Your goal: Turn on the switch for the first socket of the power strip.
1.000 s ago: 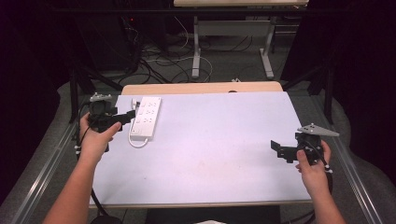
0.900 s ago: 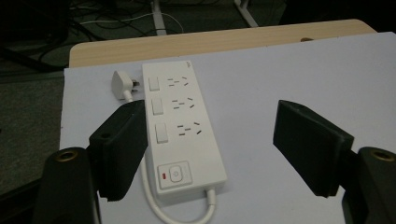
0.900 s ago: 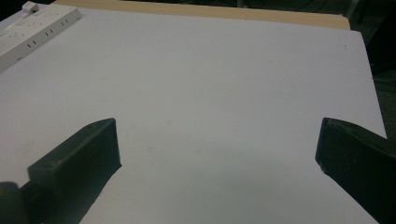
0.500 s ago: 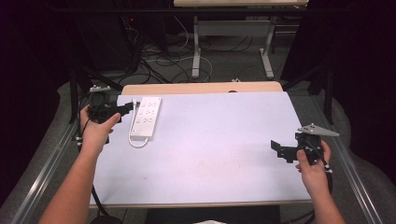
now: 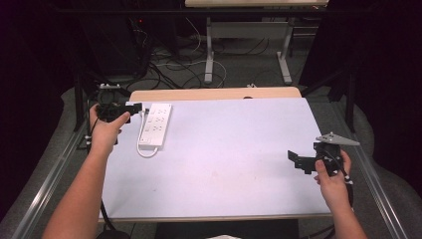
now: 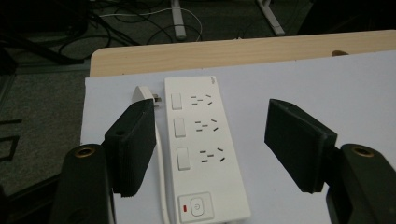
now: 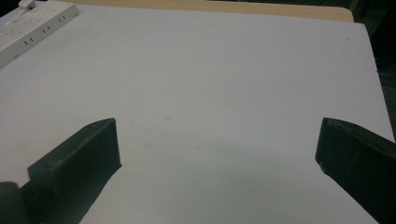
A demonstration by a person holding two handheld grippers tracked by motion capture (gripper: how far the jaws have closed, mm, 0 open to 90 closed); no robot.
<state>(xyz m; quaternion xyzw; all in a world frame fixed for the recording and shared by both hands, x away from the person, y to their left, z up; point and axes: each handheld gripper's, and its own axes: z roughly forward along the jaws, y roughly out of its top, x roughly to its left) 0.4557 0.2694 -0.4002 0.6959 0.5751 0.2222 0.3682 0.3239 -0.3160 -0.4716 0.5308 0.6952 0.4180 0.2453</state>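
Left gripper (image 6: 210, 140), jaws apart, straddles the strip (image 6: 201, 149); its long axis runs up-frame, plug (image 6: 144, 95) upper left.

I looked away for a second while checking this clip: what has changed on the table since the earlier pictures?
The left claw has moved away from the person, toward the far left corner, and now sits open beside the plug end of the white power strip. It has taken hold of nothing. The power strip, its plug and the right claw, open over the bare table, stayed as they were.
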